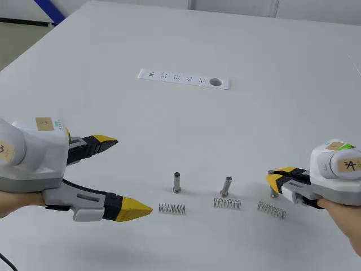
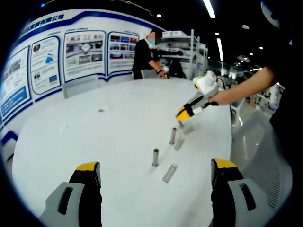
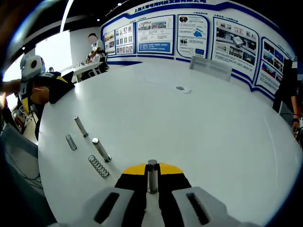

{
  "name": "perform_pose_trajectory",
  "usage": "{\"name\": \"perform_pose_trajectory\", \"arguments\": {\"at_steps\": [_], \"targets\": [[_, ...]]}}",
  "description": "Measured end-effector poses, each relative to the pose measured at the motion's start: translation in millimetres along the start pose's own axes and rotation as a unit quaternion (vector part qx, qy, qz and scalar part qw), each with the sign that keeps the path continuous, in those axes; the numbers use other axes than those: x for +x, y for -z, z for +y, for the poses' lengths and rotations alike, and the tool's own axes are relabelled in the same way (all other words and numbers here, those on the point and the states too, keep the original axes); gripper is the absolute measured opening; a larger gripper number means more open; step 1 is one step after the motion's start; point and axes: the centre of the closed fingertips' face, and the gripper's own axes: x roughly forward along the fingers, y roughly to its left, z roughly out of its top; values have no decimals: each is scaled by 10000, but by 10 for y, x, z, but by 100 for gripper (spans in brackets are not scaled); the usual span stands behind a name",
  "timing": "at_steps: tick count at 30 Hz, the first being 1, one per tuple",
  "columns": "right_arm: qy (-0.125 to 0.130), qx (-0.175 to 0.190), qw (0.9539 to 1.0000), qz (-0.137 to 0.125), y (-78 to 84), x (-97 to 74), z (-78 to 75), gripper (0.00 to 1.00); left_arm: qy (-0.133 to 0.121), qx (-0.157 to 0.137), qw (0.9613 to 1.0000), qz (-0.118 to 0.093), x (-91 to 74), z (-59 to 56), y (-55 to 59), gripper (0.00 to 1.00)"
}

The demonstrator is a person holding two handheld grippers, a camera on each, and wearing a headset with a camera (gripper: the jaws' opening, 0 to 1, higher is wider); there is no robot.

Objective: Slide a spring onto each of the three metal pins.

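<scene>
Progress: no spring is on a pin yet, so all three are left to do.
Pins: the left pin (image 1: 176,182), middle pin (image 1: 226,186) and right pin (image 1: 273,192) stand in a row on the white table (image 1: 254,130), each apart from the next.
Pin axis: long axis vertical and free end up. The middle pin looks slightly tilted in the head view, which may be only the camera angle.
Springs: the left spring (image 1: 172,208), middle spring (image 1: 227,202) and right spring (image 1: 271,210) lie flat, each just on the person's side of its pin.
Spring axis: horizontal, running left to right along the row. The right spring is a little skewed.
Left gripper (image 1: 125,174): jaws spread wide and holding nothing, left of the row and facing the left pin and left spring.
Right gripper (image 3: 151,171): jaws drawn in around the right pin, which rises upright between the yellow tips. It looks like a grip.
Judgement: a spring must be tipped upright to pass over a pin.
Background: a power strip (image 1: 183,78) lies farther back.
</scene>
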Motion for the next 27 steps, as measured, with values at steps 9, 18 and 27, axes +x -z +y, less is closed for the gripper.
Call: {"name": "perform_pose_trajectory", "arguments": {"at_steps": [9,18,27], "targets": [[-52,-8,9997,-250,9,-62,40,8,22,-7,10000,10,21,-22,2,99],[-87,-37,9997,-241,55,-133,74,8,29,-30,10000,32,28,-38,14,98],[-72,-73,9997,-239,72,-167,87,9,34,-21,10000,17,35,-51,-2,98]]}}
